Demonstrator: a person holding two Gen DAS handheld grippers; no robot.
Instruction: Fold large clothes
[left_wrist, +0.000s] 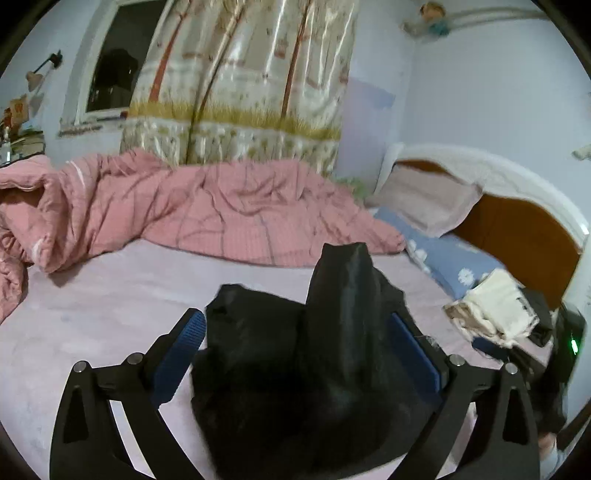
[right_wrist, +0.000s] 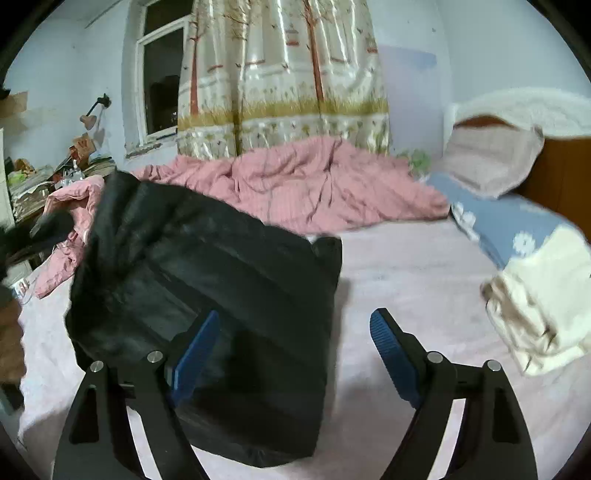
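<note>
A black puffy jacket (right_wrist: 207, 302) lies partly folded on the pink bed sheet (right_wrist: 406, 280). In the left wrist view the jacket (left_wrist: 303, 369) bulges up between the blue-padded fingers, with a fold standing up toward the far end. My left gripper (left_wrist: 299, 332) is wide open around that bunch of fabric; its pads do not pinch it. My right gripper (right_wrist: 291, 328) is open above the jacket's right edge, left finger over the black fabric, right finger over bare sheet.
A crumpled pink quilt (left_wrist: 192, 210) lies along the far side of the bed. A blue flowered pillow (right_wrist: 517, 229) and a cream folded garment (right_wrist: 546, 310) sit at the right by the wooden headboard (left_wrist: 524, 236). A curtain (right_wrist: 280, 81) and window are behind.
</note>
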